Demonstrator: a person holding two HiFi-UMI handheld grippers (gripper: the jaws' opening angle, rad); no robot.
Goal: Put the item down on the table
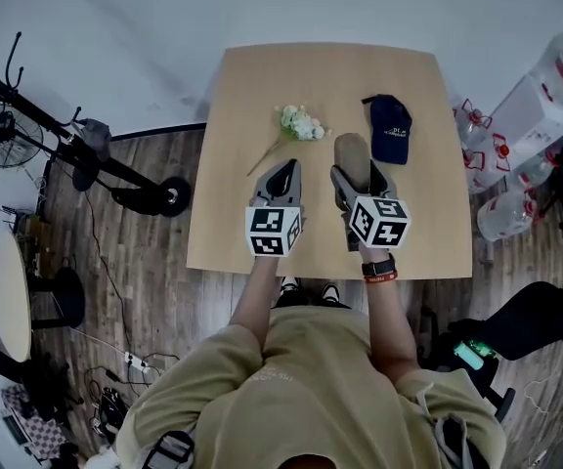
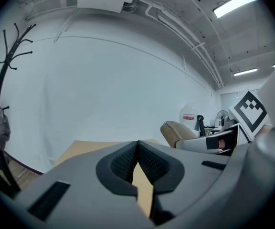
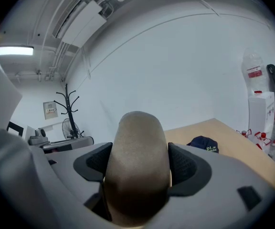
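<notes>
A tan, rounded, pad-like item (image 1: 352, 154) stands up between the jaws of my right gripper (image 1: 361, 178), which is shut on it above the near half of the wooden table (image 1: 262, 76). In the right gripper view the item (image 3: 137, 151) fills the gap in my right gripper (image 3: 137, 162), and both pads press its sides. My left gripper (image 1: 282, 174) hovers beside it, shut and empty. In the left gripper view my left gripper (image 2: 137, 147) has its tips touching, the tan item (image 2: 175, 130) shows to the right, and the table (image 2: 80, 149) lies ahead.
A white flower sprig (image 1: 299, 123) and a navy cap (image 1: 389, 128) lie mid-table; the cap (image 3: 203, 143) is ahead and right of the held item. Water jugs (image 1: 545, 96) stand right of the table. A scooter (image 1: 115, 169) and a fan (image 1: 3, 125) stand at the left.
</notes>
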